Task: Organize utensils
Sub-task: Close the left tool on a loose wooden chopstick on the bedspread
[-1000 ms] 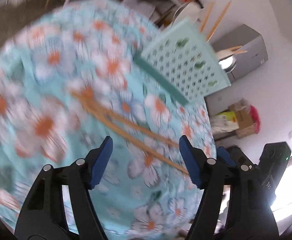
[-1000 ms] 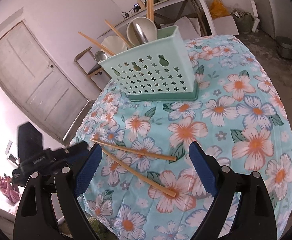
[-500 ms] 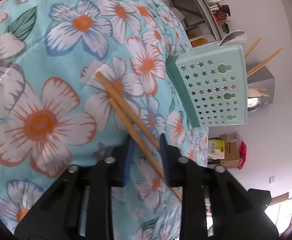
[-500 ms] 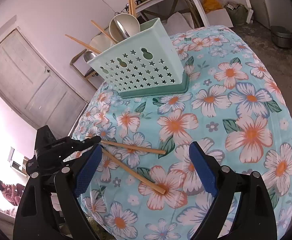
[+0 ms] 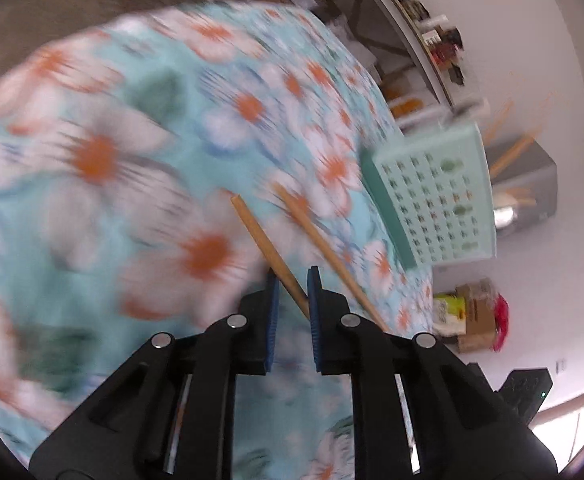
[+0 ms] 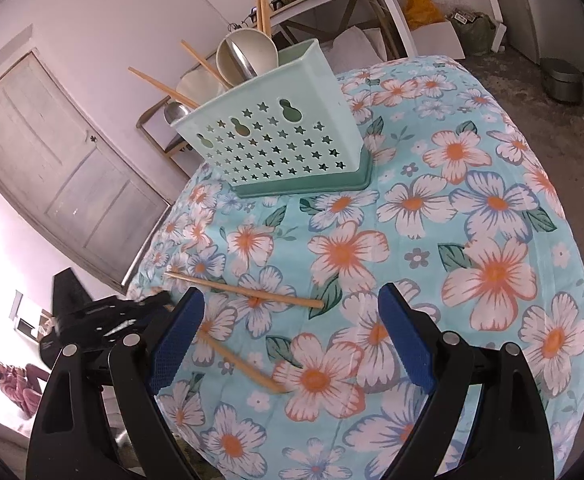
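One wooden chopstick (image 5: pixel 266 246) was caught between the closing left tongs (image 5: pixel 292 280), taken near its lower end, the free end lifted off the flowered cloth (image 6: pixel 492 200). A second chopstick (image 5: pixel 324 248) was left lying just beside it, near the tabletop edge closest to the left tongs. The mint utensil basket (image 6: pixel 276 148) was seen standing at the far edge. The right tongs (image 6: pixel 288 316) were held wide open and empty. The stick was judged light, stiff and smooth; gripped so near an end, it could pivot or slip.
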